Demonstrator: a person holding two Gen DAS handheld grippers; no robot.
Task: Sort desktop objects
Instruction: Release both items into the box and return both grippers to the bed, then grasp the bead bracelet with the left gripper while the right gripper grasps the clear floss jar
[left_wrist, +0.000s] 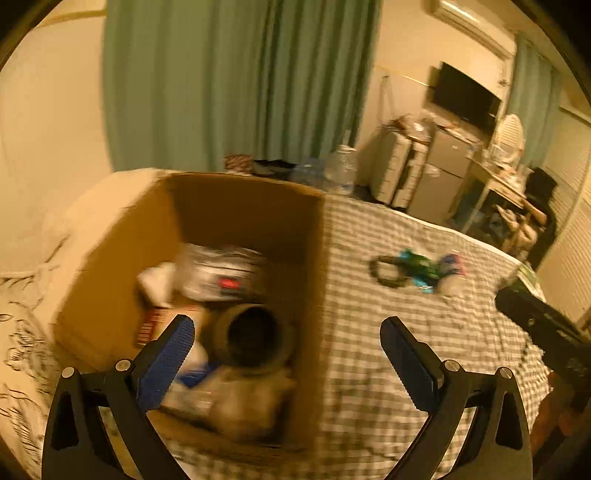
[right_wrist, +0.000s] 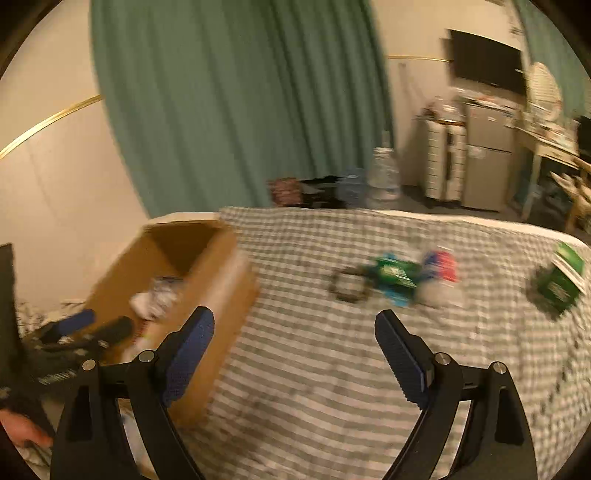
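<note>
A: Left tongs (left_wrist: 286, 343) are noted with the jaws apart and nothing between them, held over the cardboard box (left_wrist: 236, 206) at the left of the bed (left_wrist: 406, 332). Right tongs (right_wrist: 295, 332) are likewise spread wide and empty, over the checked bedcover.

B: Where are the remaining things recorded?

A: A cluster is seen on the far middle of the bed: a dark ring (right_wrist: 349, 284), a green-and-blue packet (right_wrist: 395, 275) touching it, and a red-and-blue packet (right_wrist: 441, 266) just beside that. A green carton (right_wrist: 559, 282) lies well apart at the right. The box already holds a dark cup (left_wrist: 253, 334) and wrapped items. The frames are blurred, so finer detail is not readable.

B: Handling?

A: The packets are judged light and soft, likely slippery if film-wrapped; a pinch across the flat middle is advised. The carton is judged light but stiffer, best taken across two opposite faces. The soft bedcover may be caught with a low grasp.
</note>
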